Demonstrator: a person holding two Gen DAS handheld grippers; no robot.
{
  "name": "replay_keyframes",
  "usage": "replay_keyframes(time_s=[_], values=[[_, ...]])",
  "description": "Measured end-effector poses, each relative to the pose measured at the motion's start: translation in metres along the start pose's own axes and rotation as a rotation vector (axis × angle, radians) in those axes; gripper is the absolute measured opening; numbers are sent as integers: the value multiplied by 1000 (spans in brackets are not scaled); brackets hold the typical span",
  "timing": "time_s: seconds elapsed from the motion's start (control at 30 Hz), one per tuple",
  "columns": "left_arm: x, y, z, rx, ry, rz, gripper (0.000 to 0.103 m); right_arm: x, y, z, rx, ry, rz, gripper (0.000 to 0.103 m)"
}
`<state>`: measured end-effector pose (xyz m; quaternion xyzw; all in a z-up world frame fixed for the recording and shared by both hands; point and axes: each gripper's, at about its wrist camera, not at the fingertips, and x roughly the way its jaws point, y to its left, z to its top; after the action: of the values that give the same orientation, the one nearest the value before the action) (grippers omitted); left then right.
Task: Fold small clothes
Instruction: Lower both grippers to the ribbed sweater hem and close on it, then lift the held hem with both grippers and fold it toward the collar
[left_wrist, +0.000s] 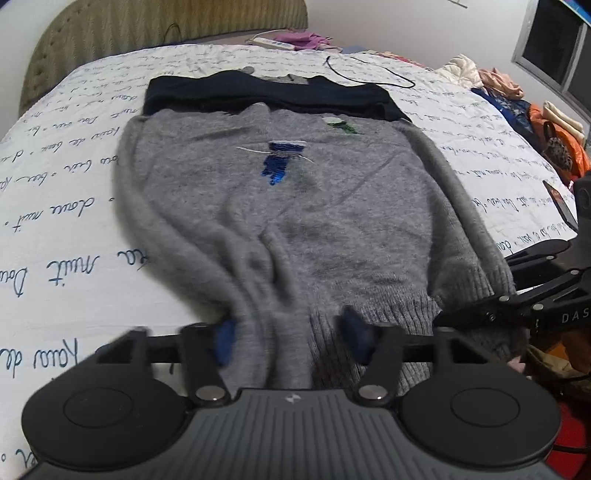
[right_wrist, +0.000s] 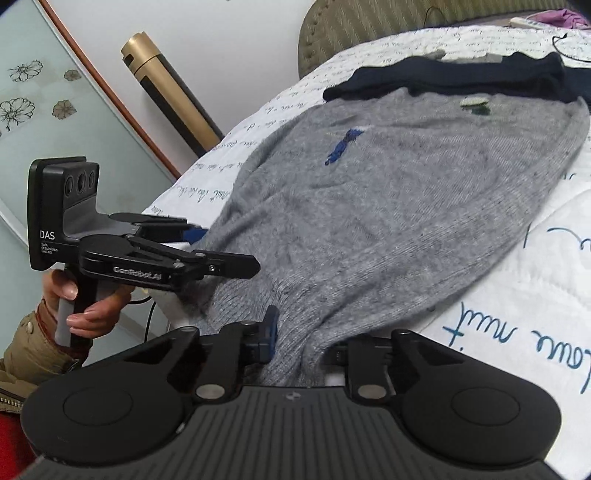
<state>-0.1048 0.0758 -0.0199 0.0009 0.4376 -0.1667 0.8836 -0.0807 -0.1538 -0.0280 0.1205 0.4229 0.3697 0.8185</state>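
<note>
Grey sweater (left_wrist: 295, 206) lies flat on the bed (left_wrist: 74, 184), hem toward the cameras, collar overlapping a dark navy garment (left_wrist: 266, 92) further up. Left hand-held gripper (left_wrist: 288, 338) has its fingers spread w/ bunched hem fabric between the blue pads (left_wrist: 225, 338); can't tell if it's actually pinched. Right hand-held gripper (right_wrist: 306, 343) likewise sits astride the hem, fabric between the fingers, grip unclear.
</note>
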Motion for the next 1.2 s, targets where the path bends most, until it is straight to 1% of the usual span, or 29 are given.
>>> replay_keyframes(time_s=[0.03,0.07,0.1,0.2,0.4,0.57,0.7,0.9,0.97,1.03,1.2], values=[[-1,2,1,-13,2,-5,36,-2,0,0,1,-9,-1,20],[-2,3,2,-29,4,-7,27,-4,0,1,0,-17,-3,20],[-3,6,4,-48,5,-12,22,-6,0,2,-2,-28,-8,20],[-5,6,10,-69,-13,-10,18,-12,1,9,-24,-52,-22,19],[-13,-9,28,-48,-90,7,17,-30,0,27,-82,-112,-73,19],[-26,-22,43,-23,-147,-20,17,-51,-6,39,-87,-183,-97,19],[-42,-32,47,-1,-183,-52,16,-74,-10,40,-76,-234,-78,19],[-69,-35,48,-28,-219,-124,15,-111,-7,37,-80,-303,-35,18],[-78,-36,49,-24,-242,-132,15,-118,-6,37,-88,-304,-20,18],[-78,-36,50,-19,-249,-122,15,-116,-6,35,-92,-285,-21,18],[-62,-30,57,-45,-182,-91,15,-101,-20,36,-41,-232,-34,18]])
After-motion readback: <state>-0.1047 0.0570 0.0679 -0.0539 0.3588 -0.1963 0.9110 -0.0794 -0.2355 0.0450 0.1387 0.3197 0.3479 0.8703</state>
